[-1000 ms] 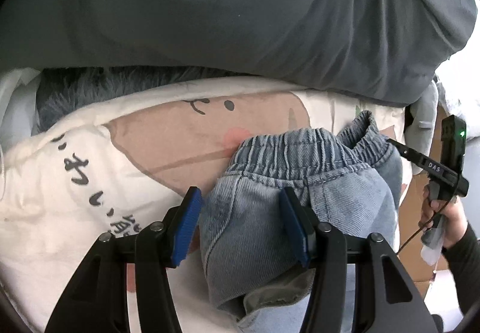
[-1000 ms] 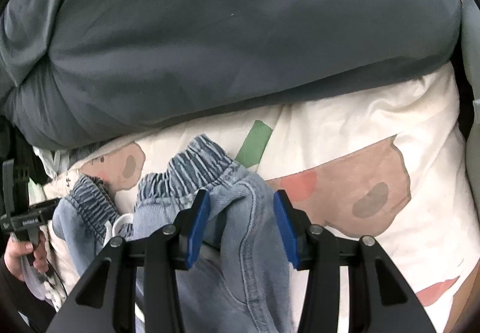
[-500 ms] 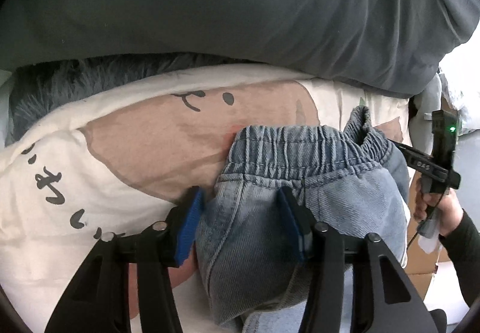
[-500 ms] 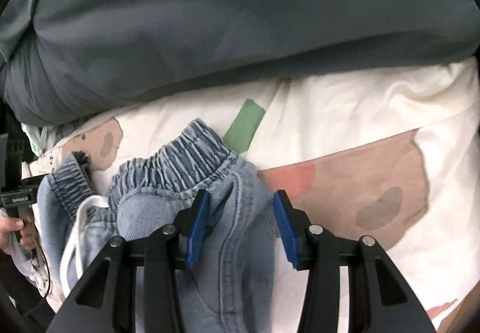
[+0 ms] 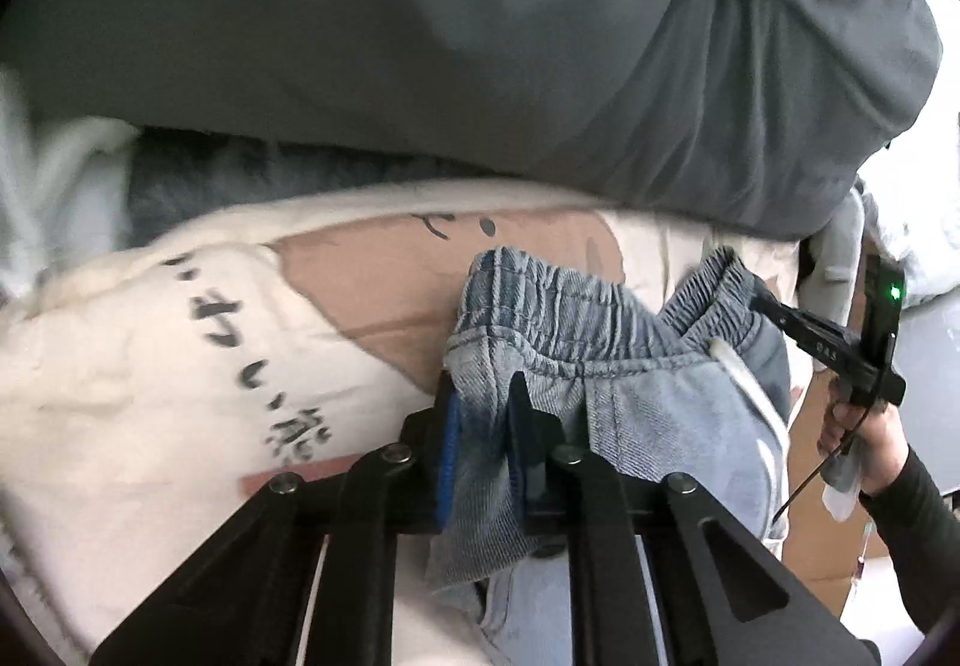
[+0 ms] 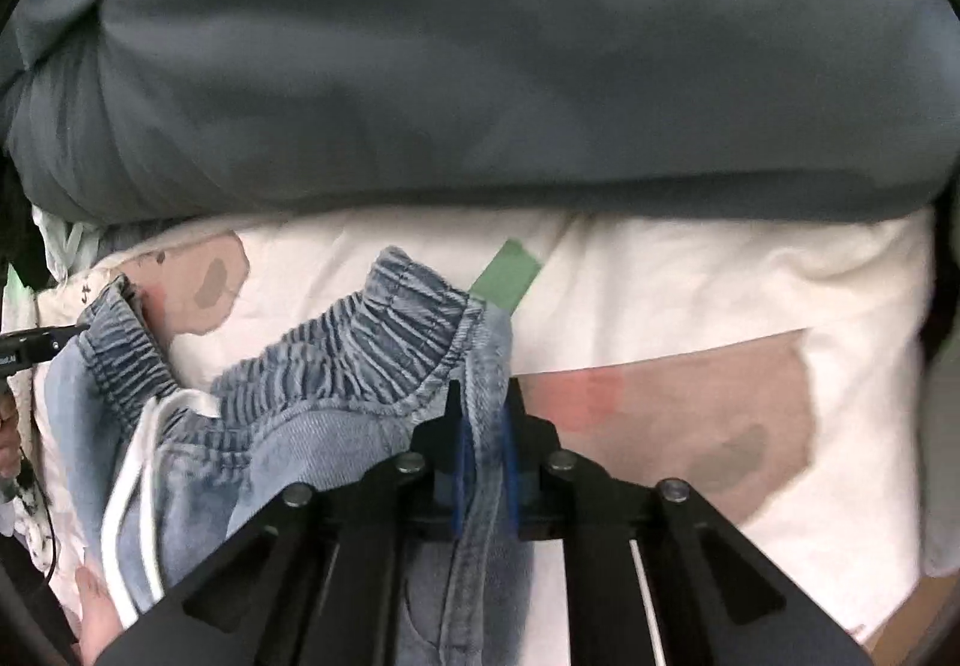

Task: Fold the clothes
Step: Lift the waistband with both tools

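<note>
Light blue denim shorts (image 5: 606, 366) with an elastic waistband and a white drawstring (image 5: 744, 384) lie bunched on a cream printed bedsheet (image 5: 150, 360). My left gripper (image 5: 485, 402) is shut on the left corner of the shorts just below the waistband. In the right wrist view the same shorts (image 6: 336, 384) spread to the left, and my right gripper (image 6: 482, 405) is shut on their right side seam under the waistband. The other gripper's tip (image 6: 36, 345) shows at the far left edge there.
A big dark grey duvet (image 5: 480, 42) is heaped across the back of the bed. The sheet's brown cartoon patches (image 6: 690, 414) and a green stripe (image 6: 507, 276) lie beside the shorts. A person's hand (image 5: 864, 438) in a dark sleeve holds the right gripper's handle.
Both grippers have gone from open around the denim to shut on it. The waistband has been drawn up and stretched between them.
</note>
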Available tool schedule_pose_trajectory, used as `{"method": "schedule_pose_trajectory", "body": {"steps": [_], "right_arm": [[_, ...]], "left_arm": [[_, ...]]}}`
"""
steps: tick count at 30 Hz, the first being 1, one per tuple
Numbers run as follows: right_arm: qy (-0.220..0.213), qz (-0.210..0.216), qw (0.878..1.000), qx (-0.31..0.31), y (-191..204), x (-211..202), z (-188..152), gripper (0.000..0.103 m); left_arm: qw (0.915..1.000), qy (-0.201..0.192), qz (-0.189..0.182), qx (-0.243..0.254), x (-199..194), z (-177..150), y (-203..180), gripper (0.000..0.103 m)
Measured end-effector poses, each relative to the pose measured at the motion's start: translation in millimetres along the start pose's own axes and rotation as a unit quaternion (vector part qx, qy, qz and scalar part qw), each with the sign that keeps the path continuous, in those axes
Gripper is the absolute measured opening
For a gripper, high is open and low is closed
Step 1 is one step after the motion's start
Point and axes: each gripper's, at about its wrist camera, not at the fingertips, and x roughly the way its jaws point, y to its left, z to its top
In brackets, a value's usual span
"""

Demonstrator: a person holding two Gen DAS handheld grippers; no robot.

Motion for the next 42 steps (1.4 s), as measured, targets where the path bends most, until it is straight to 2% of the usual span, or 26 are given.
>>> {"method": "schedule_pose_trajectory", "body": {"steps": [5, 9, 13, 16, 20, 27, 32, 34, 42], "right_arm": [[-0.035, -0.017, 0.999, 0.0, -1.4, -44.0, -1.5, 0.007], [-0.059, -0.032, 0.998, 0.002, -8.8, -74.0, 3.3, 0.007], [-0.077, -0.045, 0.996, 0.008, -1.9, -85.0, 16.9, 0.007], [-0.069, -0.049, 0.996, 0.016, -6.6, -71.8, 22.4, 0.007], [-0.052, -0.051, 0.997, 0.028, -15.8, -49.3, 27.5, 0.007], [-0.024, -0.052, 0.997, 0.047, -31.0, -11.7, 34.8, 0.007], [-0.005, -0.042, 0.998, 0.056, -39.4, 10.2, 35.7, 0.011], [0.002, -0.038, 0.997, 0.06, -42.7, 19.0, 36.1, 0.015], [0.01, -0.016, 0.998, 0.066, -63.0, 37.3, 34.2, 0.017]], "left_arm": [[0.9989, -0.046, -0.005, -0.011, -39.6, -8.3, 0.3, 0.012], [0.9964, -0.084, 0.003, -0.002, -61.6, -12.4, -10.3, 0.012], [0.9958, -0.092, -0.002, -0.003, -63.7, -10.0, -13.8, 0.011], [0.9959, -0.09, -0.001, 0.008, -60.8, -6.5, -16.8, 0.011], [0.9969, -0.077, 0.009, 0.012, -45.9, -2.2, -14.1, 0.011], [0.999, -0.017, 0.038, 0.015, 5.1, 5.8, 6.4, 0.012], [0.9993, 0.011, 0.033, 0.01, 21.6, 6.7, 13.0, 0.024], [0.999, 0.022, 0.036, 0.012, 21.6, 6.9, 11.4, 0.039], [0.9988, 0.038, 0.028, 0.01, 36.2, 7.5, 12.7, 0.04]]}}
